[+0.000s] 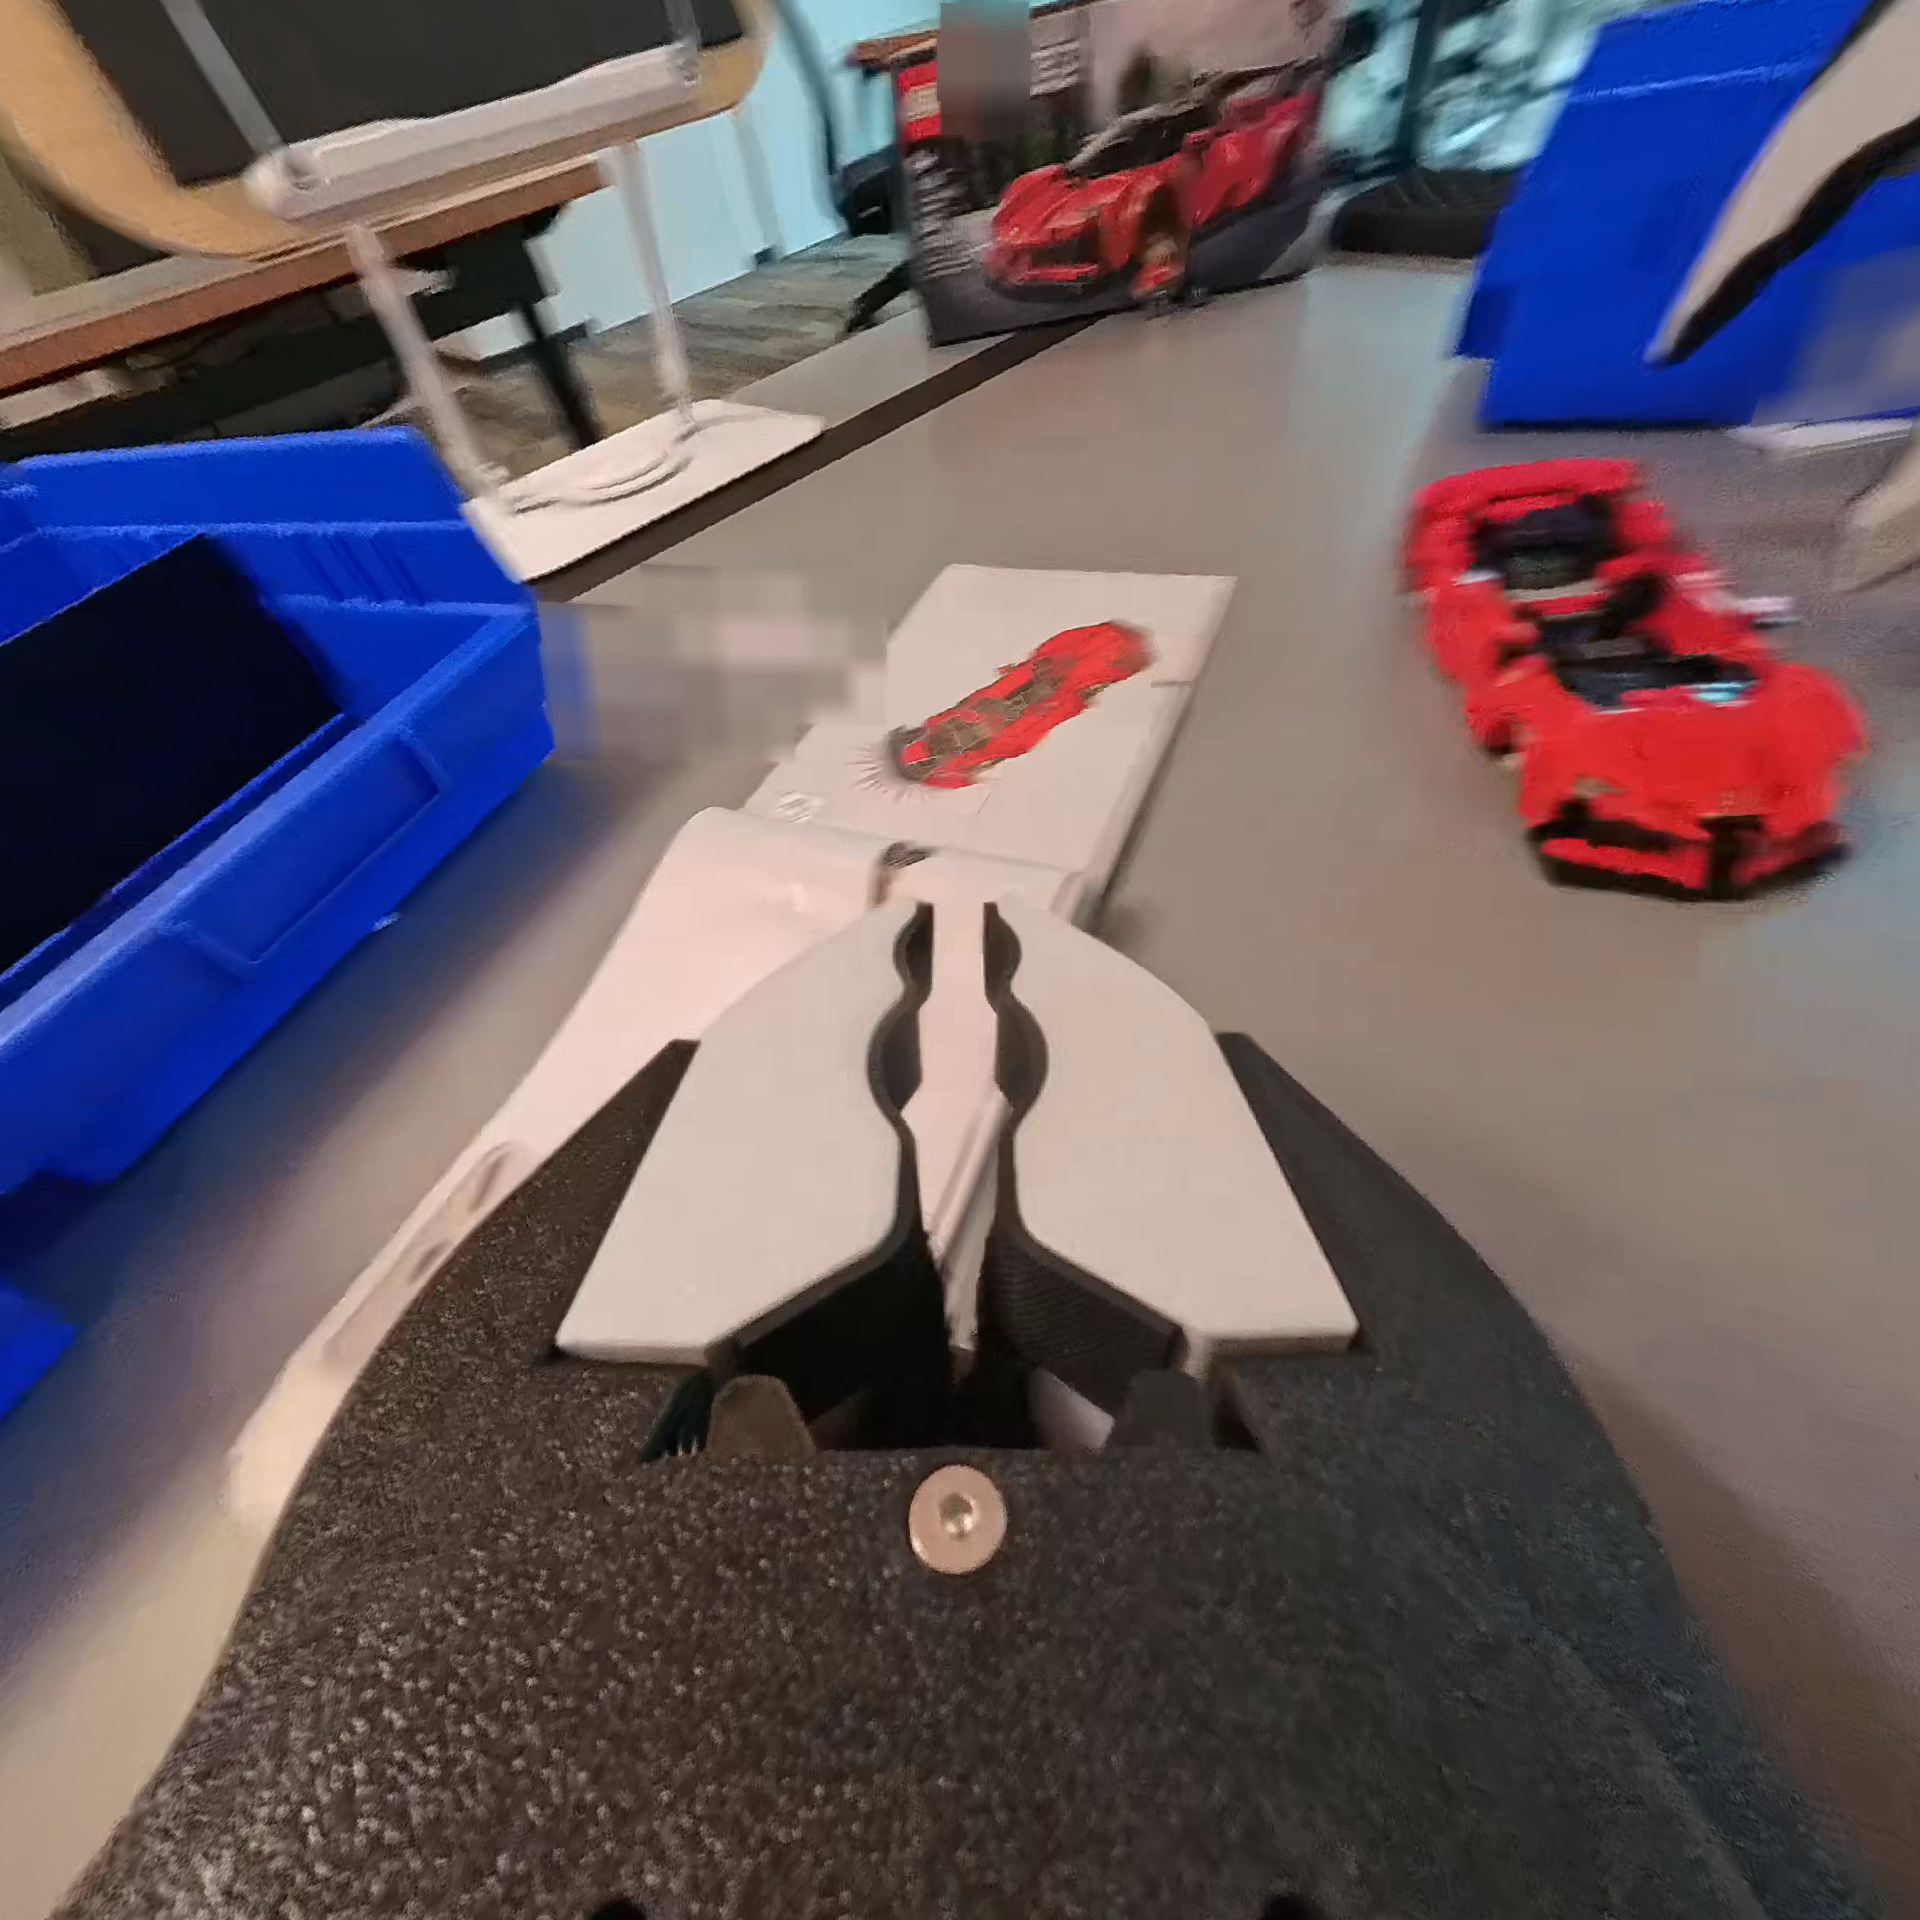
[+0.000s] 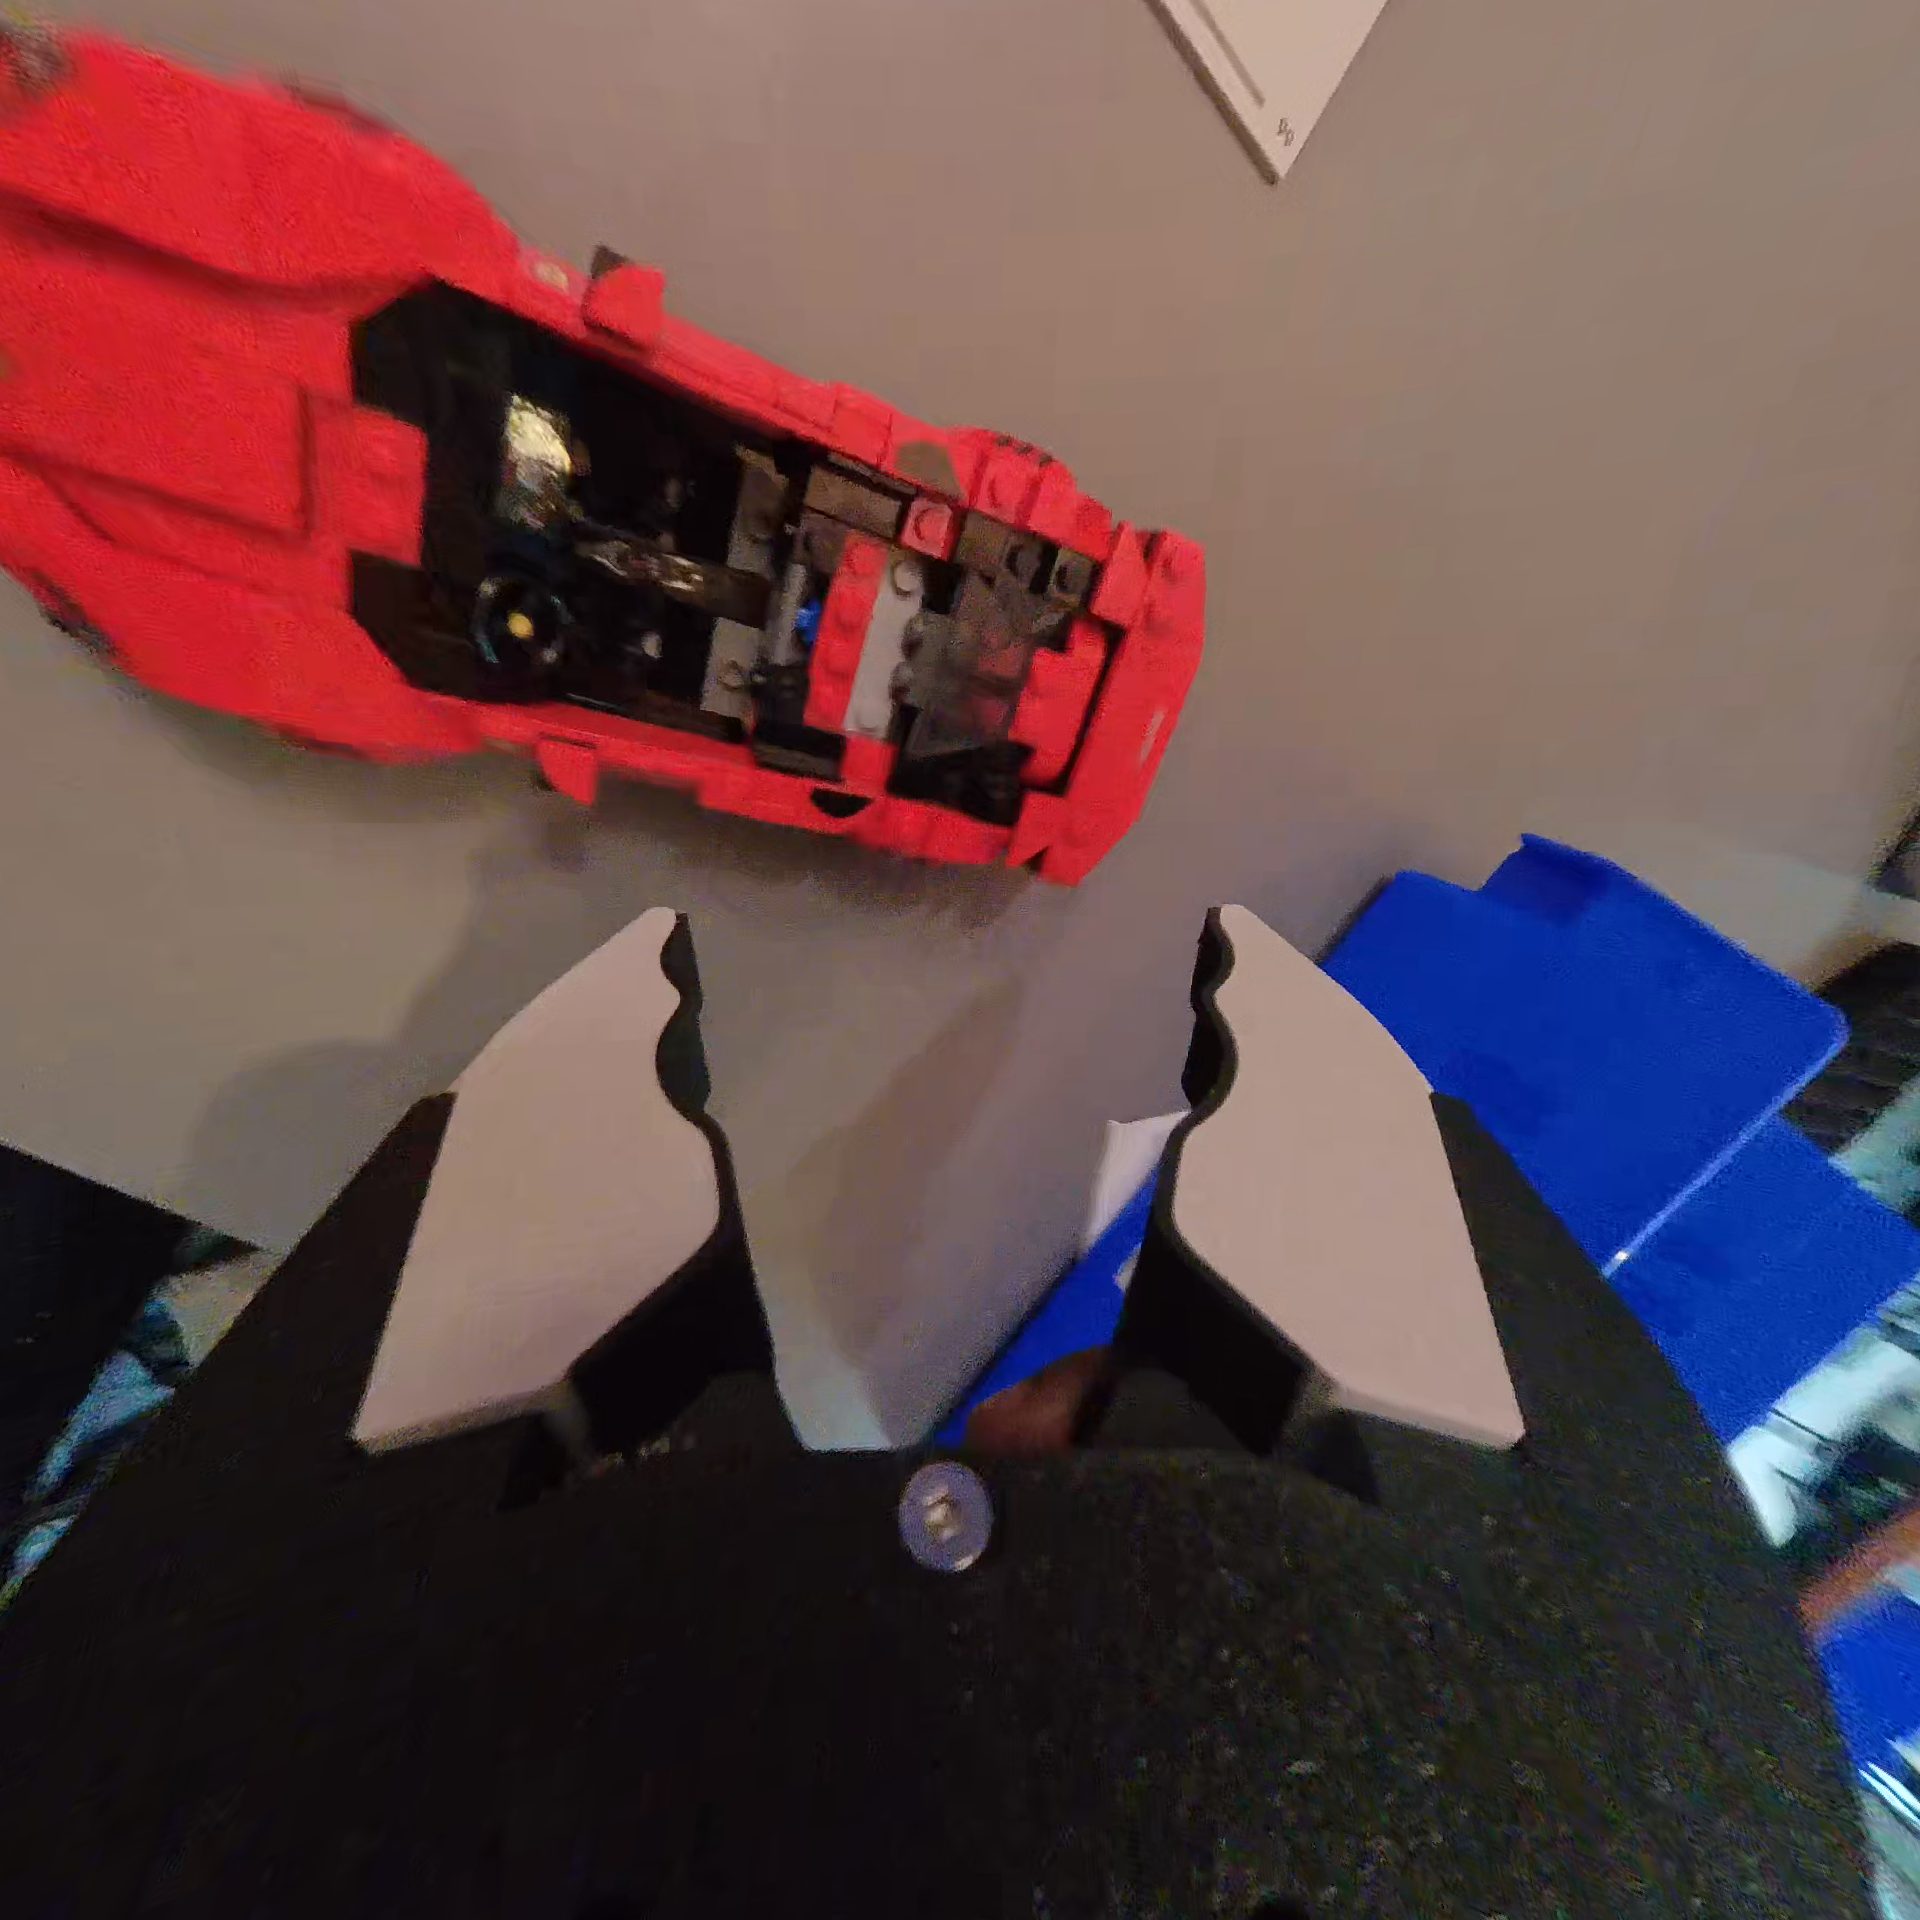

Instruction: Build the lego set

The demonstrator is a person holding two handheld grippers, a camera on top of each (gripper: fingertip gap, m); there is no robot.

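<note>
A red lego car (image 1: 1642,707) with an open black cockpit sits on the grey table (image 1: 1299,1039). The instruction booklet (image 1: 1049,810), with a red car picture, lies ahead of my left gripper (image 1: 958,914). The left gripper is shut on a white page (image 1: 727,935) that curls up from the booklet. In the right wrist view the car (image 2: 260,468) lies just beyond my right gripper (image 2: 945,914), which is open, empty and above the table. The right gripper's finger shows in the left wrist view (image 1: 1766,208) at top right.
A blue bin (image 1: 260,779) stands at the left, another blue bin (image 1: 1662,208) at the far right and beside the right gripper (image 2: 1610,1091). The set's box (image 1: 1122,187) and a clear acrylic stand (image 1: 644,457) stand at the back. A booklet corner (image 2: 1268,62) shows at top.
</note>
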